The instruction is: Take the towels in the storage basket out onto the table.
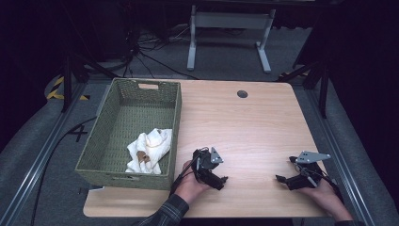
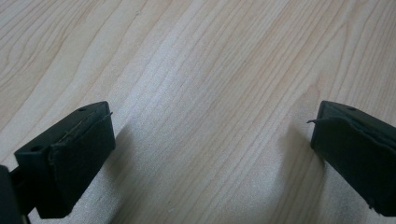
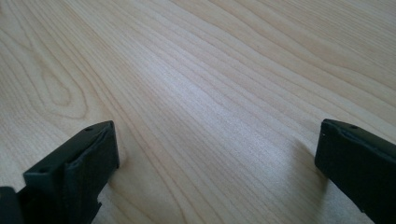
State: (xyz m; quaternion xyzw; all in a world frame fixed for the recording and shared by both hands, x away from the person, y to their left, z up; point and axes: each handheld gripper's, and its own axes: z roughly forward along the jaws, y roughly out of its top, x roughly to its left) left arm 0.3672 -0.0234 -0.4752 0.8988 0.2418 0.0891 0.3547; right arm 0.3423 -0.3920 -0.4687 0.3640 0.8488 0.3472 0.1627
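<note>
Dark surroundings; basket (image 1: 123,179) hides cloth's (image 1: 149,150) lower edge.

Green woven basket (image 1: 113,136); white cloth (image 1: 149,149); pale wood-grain table (image 1: 244,127); black claws.

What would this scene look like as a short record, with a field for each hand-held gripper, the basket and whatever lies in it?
left gripper: open, jaws wide apart, nothing between them, low over the table near its front edge
right gripper: open, nothing between the jaws, low over the table near its front right
table: light wood, with a small round dark hole near the far edge
basket: green woven, rectangular, on the table's left side
white cloth: crumpled in the basket's near right part, with a small brown patch on it
</note>
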